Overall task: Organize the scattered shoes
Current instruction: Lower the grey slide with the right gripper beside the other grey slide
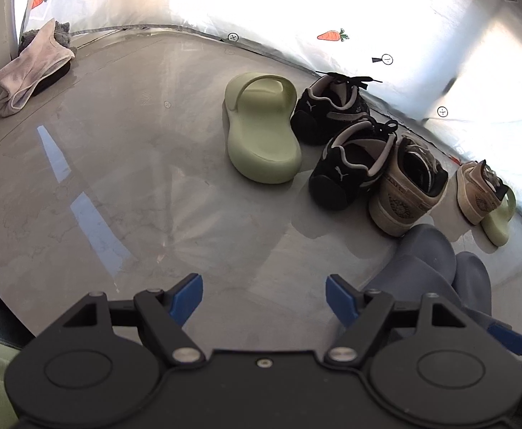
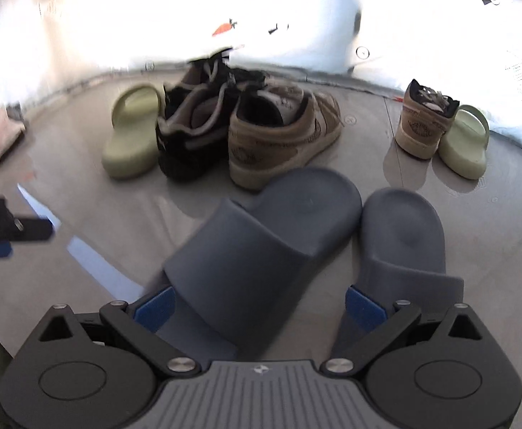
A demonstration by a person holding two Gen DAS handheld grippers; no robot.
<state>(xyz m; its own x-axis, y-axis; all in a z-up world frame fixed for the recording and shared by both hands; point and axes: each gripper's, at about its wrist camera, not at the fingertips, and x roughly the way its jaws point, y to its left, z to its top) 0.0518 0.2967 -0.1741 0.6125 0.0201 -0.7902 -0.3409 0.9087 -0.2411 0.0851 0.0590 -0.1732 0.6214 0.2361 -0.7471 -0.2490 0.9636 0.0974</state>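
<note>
Glossy grey floor (image 1: 125,164) is seen running up to a white sheet (image 1: 386,18) printed with carrots, and along that edge the shoes are lined up; a pale green slide (image 1: 261,132) is stood at the left, touched on its right by a pair of black sneakers (image 1: 339,143), one behind the other; just beside these a tan sneaker (image 1: 407,189) is set, and well apart to the right its mate, the second tan sneaker (image 2: 425,125), is leaned against the second green slide (image 2: 464,143). Nearer the cameras two grey-blue slides (image 2: 332,228) are laid side by side, touching at their inner edges; the left one is straddled by the right tool (image 2: 257,307), whose blue pads are spread wide on either side of its strap, not closed on it. The left tool (image 1: 264,298) is held released above bare floor, nothing between its pads. A crumpled pinkish cloth (image 1: 32,68) is left at the far left corner.
</note>
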